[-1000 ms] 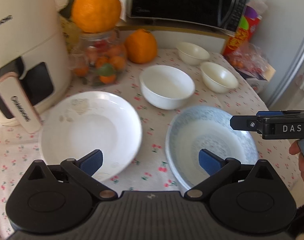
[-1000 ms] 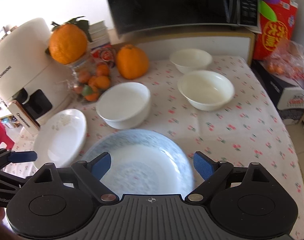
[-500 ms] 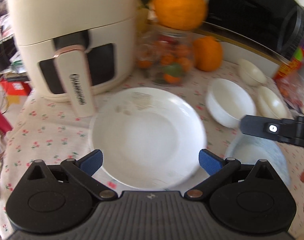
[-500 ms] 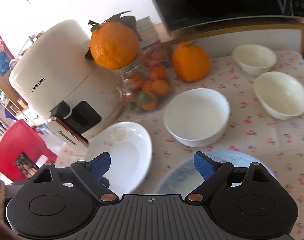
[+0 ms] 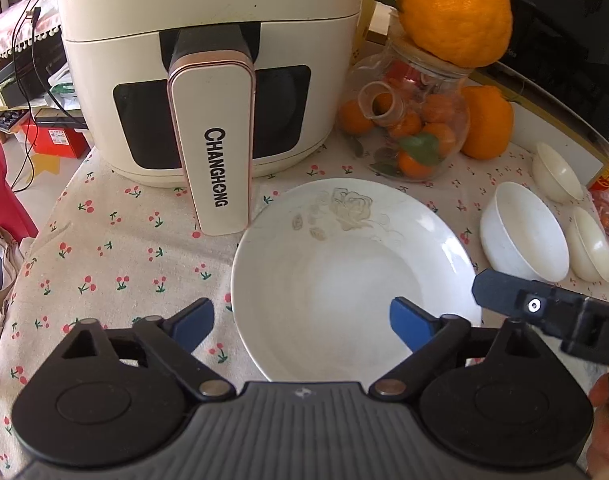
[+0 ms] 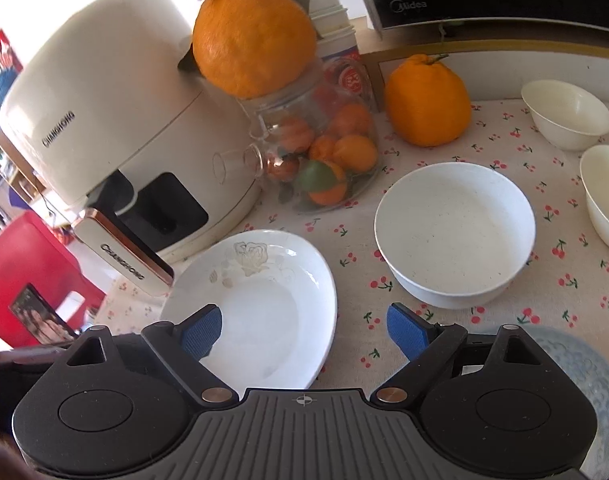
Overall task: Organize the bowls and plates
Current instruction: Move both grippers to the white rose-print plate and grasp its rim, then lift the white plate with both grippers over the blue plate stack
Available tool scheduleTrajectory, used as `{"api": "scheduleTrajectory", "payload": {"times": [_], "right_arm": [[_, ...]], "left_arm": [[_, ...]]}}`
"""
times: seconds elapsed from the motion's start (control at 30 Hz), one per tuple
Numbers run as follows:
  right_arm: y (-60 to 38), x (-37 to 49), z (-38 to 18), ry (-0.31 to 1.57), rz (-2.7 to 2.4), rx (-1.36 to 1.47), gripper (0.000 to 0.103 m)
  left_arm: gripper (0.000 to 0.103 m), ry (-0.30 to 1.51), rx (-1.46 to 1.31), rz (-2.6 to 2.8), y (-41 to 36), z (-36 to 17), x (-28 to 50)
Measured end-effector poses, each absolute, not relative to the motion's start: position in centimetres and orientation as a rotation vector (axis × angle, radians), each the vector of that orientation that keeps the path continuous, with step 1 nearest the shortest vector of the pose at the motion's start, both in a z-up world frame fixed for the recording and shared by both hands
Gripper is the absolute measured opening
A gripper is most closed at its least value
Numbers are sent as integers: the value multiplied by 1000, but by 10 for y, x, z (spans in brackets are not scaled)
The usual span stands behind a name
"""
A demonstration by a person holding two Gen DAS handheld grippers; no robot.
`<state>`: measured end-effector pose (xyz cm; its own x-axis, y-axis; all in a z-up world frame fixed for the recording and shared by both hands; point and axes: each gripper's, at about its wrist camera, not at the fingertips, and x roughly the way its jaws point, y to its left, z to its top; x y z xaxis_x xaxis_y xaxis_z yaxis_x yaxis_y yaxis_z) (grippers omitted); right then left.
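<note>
Two hand-held grippers hang over the cherry-print worktop (image 5: 116,264), both spread wide and holding nothing. Far left stands the air fryer (image 5: 208,60); just right of its handle lies the white plate (image 5: 344,280), the left hand-held gripper (image 5: 300,320) straddling its near left rim. Further right, the right hand-held gripper (image 6: 304,330), the white bowl (image 6: 456,232), the blue-patterned plate (image 6: 584,364), and two cream bowls (image 6: 566,114).

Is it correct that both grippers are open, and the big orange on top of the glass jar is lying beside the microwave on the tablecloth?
Not entirely. Both the left gripper and right gripper are open, but the right wrist view shows the big orange resting on the glass jar, not on the tablecloth.
</note>
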<state>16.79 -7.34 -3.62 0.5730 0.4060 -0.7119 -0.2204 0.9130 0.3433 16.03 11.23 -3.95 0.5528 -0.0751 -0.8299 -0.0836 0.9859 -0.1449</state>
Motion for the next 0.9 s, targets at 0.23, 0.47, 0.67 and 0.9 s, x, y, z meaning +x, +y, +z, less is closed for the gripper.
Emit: {"api": "scheduleTrajectory", "payload": {"times": [0.23,0.47,0.67,0.9], "right_arm": [[-61,173,-46,906,370,195,71],[-59,177,-54,926,347,187,49],[-59,179,-59,934,344,180,37],[-55,179,-60,935,358,155,34]], "left_arm": [[71,986,-193,7,116,-45,164],[55,994,-204,24,122,-50,167],[45,1013,-214,34,126,-55,168],[41,1031,-213,30,128,-61,169]]}}
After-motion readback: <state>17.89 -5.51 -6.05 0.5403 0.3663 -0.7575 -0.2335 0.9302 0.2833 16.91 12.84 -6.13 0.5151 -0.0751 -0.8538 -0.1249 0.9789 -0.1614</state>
